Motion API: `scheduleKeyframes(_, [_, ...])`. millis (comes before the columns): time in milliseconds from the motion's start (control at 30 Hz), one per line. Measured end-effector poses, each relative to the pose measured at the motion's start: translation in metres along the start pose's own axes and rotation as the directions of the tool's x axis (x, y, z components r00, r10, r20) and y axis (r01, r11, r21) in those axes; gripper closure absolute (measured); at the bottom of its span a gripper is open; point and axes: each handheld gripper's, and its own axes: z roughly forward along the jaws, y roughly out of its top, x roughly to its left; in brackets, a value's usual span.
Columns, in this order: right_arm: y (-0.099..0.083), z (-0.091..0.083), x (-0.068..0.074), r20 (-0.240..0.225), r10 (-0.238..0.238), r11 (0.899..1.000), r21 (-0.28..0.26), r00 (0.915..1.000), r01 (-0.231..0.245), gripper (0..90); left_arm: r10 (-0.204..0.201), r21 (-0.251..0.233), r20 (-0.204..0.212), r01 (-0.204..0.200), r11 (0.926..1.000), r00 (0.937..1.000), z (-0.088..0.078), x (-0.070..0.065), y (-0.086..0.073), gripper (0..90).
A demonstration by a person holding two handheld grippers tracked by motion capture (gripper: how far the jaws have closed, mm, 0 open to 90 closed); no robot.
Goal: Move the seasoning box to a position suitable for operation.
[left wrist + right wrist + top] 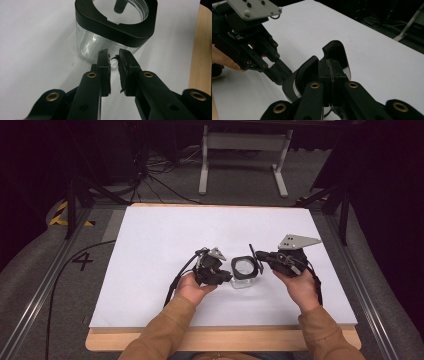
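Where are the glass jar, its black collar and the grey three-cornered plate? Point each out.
glass jar [87,46]: left gripper view, clear side wall.
black collar [112,31]: left gripper view, near rim.
grey three-cornered plate [296,241]: high view, flat top.

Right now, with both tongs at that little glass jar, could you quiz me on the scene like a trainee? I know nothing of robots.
1. True or false: the jar lies on its side.
2. Which tongs are clamped on the jar's black rim? A: left tongs. B: right tongs. C: both.
3. Fill in: the jar stands on a ___ table.

Key: 1 false, it stands upright, mouth up. 2 B; the left tongs are slightly apart beside the glass wall, with nothing between them. 3 white.
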Motion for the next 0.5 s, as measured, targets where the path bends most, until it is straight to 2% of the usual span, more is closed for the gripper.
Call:
scheduleKeyframes(367, [-0.006,0.02,0.01,-0.047,-0.019,0.998,0.064,0.9987,0.022,89.2,-0.01,-0.009,-0.015,0.01,0.9999,0.9998,-0.007,0.004,-0.001,76.9])
scheduleKeyframes(500, [-0.008,0.025,0.013,-0.05,-0.029,0.996,0.077,0.9983,0.033,89.2,-0.008,-0.005,-0.042,0.008,1.0,0.9991,-0.013,0.006,-0.002,75.7])
